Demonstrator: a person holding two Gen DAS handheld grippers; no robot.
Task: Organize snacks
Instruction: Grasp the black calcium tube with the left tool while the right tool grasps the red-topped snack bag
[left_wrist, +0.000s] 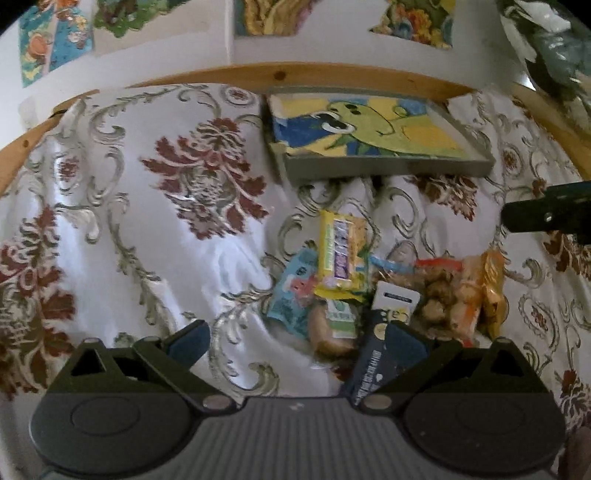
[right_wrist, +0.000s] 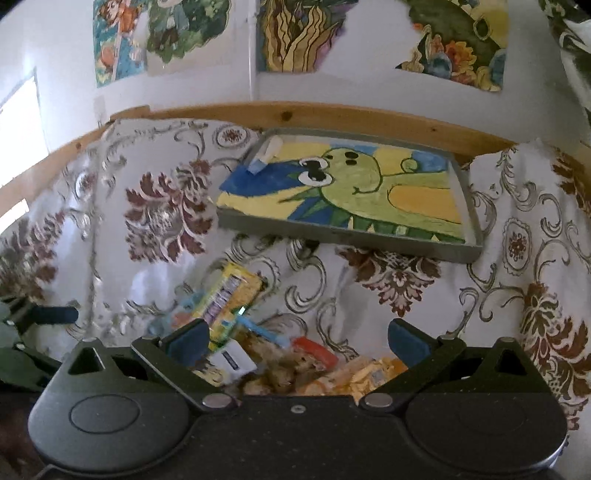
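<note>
A heap of snack packets lies on the flowered cloth. In the left wrist view a yellow wafer pack (left_wrist: 341, 256) tops it, with a light blue packet (left_wrist: 295, 291), a dark blue bar (left_wrist: 376, 363) and a clear bag of brown sweets (left_wrist: 447, 291). My left gripper (left_wrist: 297, 341) is open just in front of the heap, its right finger over the dark blue bar. My right gripper (right_wrist: 297, 341) is open above the heap, with the yellow pack (right_wrist: 231, 297) by its left finger. The grey tray with a green dinosaur picture (right_wrist: 343, 230) lies behind the heap; one small white and blue packet (right_wrist: 264, 155) sits in its far left corner.
A wooden rail (right_wrist: 332, 118) runs along the far edge under a white wall with colourful pictures (right_wrist: 295, 33). The flowered cloth (left_wrist: 147, 221) is rumpled and bare to the left of the heap. The other gripper's dark finger (left_wrist: 546, 212) shows at the right edge.
</note>
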